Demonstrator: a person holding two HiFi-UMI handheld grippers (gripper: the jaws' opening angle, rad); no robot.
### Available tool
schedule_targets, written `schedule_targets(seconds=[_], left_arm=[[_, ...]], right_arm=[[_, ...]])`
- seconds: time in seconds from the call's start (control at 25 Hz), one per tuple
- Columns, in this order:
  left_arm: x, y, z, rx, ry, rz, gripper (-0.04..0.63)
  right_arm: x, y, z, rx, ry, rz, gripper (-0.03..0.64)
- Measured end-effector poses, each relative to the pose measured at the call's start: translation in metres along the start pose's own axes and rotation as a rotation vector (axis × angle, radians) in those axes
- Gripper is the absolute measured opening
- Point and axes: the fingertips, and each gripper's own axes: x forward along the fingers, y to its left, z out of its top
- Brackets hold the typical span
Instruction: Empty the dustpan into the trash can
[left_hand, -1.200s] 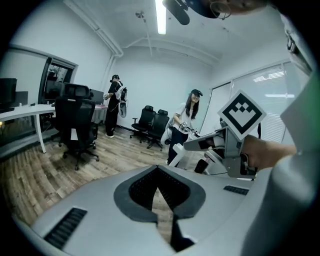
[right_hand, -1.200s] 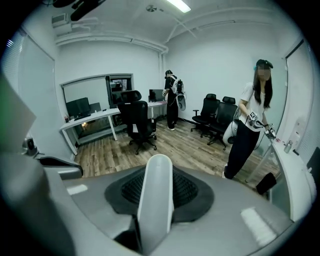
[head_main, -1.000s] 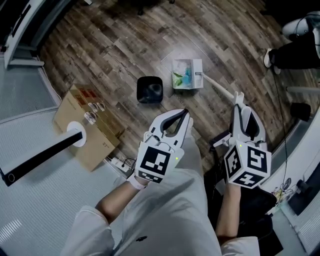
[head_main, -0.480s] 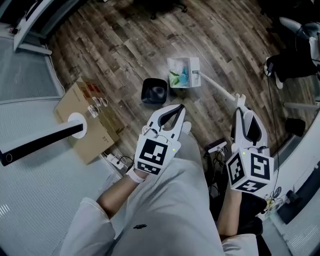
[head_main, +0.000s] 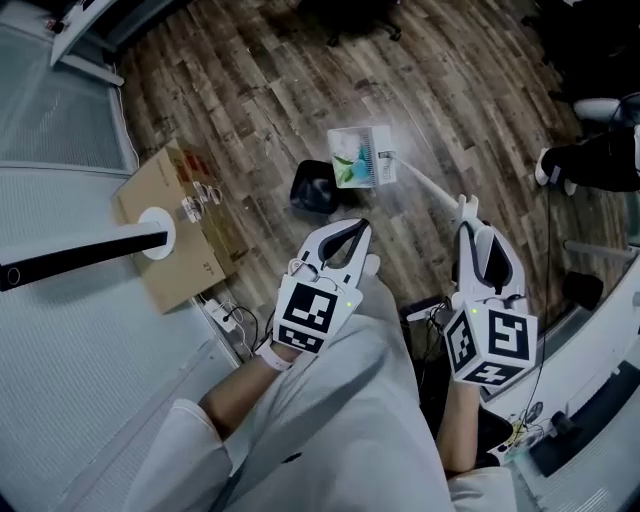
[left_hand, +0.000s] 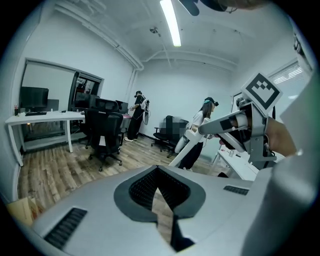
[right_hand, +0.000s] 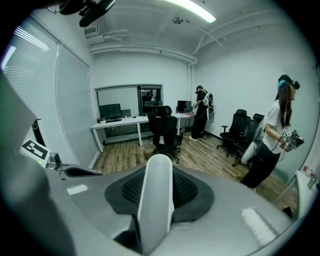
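Note:
A white dustpan (head_main: 362, 157) with green and blue scraps in it hangs over the wood floor, its left edge meeting the right rim of the black trash can (head_main: 313, 187) in the head view. Its long white handle (head_main: 432, 185) runs back to my right gripper (head_main: 467, 222), which is shut on it. In the right gripper view the handle (right_hand: 157, 180) stands upright between the jaws. My left gripper (head_main: 350, 232) is shut on nothing, nearer me than the can. The left gripper view shows its jaws (left_hand: 159, 172) together and the right gripper (left_hand: 252, 127) off to the right.
A cardboard box (head_main: 180, 235) lies left of the can, with a dark pole on a white disc (head_main: 152, 235) over it. A power strip and cables (head_main: 225, 315) sit by my leg. Another person's shoe (head_main: 598, 108) is at the far right. Office chairs (left_hand: 102, 132), a desk (right_hand: 122, 122) and standing people fill the room.
Both grippers have risen, and the dustpan has come leftward until it meets the trash can's right rim. The left gripper stays shut and empty.

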Motion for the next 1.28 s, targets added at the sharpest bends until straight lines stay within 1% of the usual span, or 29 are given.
schedule_targets(seconds=[0.28, 0.52, 0.72, 0.92, 1.04, 1.12, 1.16, 1.28], left_arm=[[-0.008, 0.002, 0.003, -0.049, -0.021, 0.026, 0.008], [-0.013, 0.016, 0.005, -0.080, -0.040, 0.074, 0.008], [-0.022, 0.028, 0.005, -0.117, -0.054, 0.105, 0.008], [-0.034, 0.034, 0.003, -0.126, -0.056, 0.127, 0.008], [-0.037, 0.043, -0.001, -0.145, -0.060, 0.141, 0.008], [-0.035, 0.045, -0.007, -0.156, -0.041, 0.132, 0.008], [-0.032, 0.045, -0.010, -0.148, -0.026, 0.121, 0.008], [-0.013, 0.040, -0.010, -0.097, -0.008, 0.074, 0.008]], right_arm=[[0.016, 0.025, 0.008, -0.083, 0.004, 0.103, 0.126], [0.030, 0.047, 0.014, -0.137, 0.006, 0.169, 0.126], [0.040, 0.070, 0.015, -0.233, -0.002, 0.235, 0.126], [0.045, 0.082, 0.017, -0.252, 0.001, 0.260, 0.126], [0.052, 0.089, 0.019, -0.265, 0.002, 0.272, 0.124], [0.053, 0.093, 0.017, -0.273, 0.006, 0.280, 0.124], [0.054, 0.095, 0.017, -0.277, 0.007, 0.284, 0.124], [0.055, 0.100, 0.017, -0.289, 0.010, 0.293, 0.124]])
